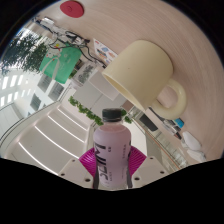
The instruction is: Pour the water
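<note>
The bottle is clamped in the claw. It should be tipped slowly, its cap aimed into the mug.

Bright daylight floods in from the upper left of the frame (glare washes out detail there); strong fisheye bending curves everything toward the edges.
</note>
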`<move>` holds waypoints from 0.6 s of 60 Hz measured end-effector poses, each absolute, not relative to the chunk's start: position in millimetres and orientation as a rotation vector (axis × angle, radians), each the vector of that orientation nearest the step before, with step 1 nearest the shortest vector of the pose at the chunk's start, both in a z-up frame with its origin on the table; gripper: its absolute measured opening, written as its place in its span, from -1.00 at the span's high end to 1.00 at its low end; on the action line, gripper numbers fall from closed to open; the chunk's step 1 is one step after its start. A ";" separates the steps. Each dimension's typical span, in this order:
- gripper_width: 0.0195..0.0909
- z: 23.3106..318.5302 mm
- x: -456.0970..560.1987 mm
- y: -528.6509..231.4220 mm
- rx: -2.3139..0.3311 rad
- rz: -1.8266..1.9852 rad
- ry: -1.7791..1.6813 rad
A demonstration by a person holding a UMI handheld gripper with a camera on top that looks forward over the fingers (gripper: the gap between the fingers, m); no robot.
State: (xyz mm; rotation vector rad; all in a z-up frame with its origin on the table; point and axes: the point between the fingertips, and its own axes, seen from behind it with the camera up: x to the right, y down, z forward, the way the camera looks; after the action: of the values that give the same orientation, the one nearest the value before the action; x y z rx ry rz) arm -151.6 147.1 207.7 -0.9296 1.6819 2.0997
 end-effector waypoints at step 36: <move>0.17 371.9 39.9 148.9 -1.434 0.350 0.112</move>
State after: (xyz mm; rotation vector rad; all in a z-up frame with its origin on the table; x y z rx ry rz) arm 39.9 148.9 371.9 -1.4336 0.1116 0.3496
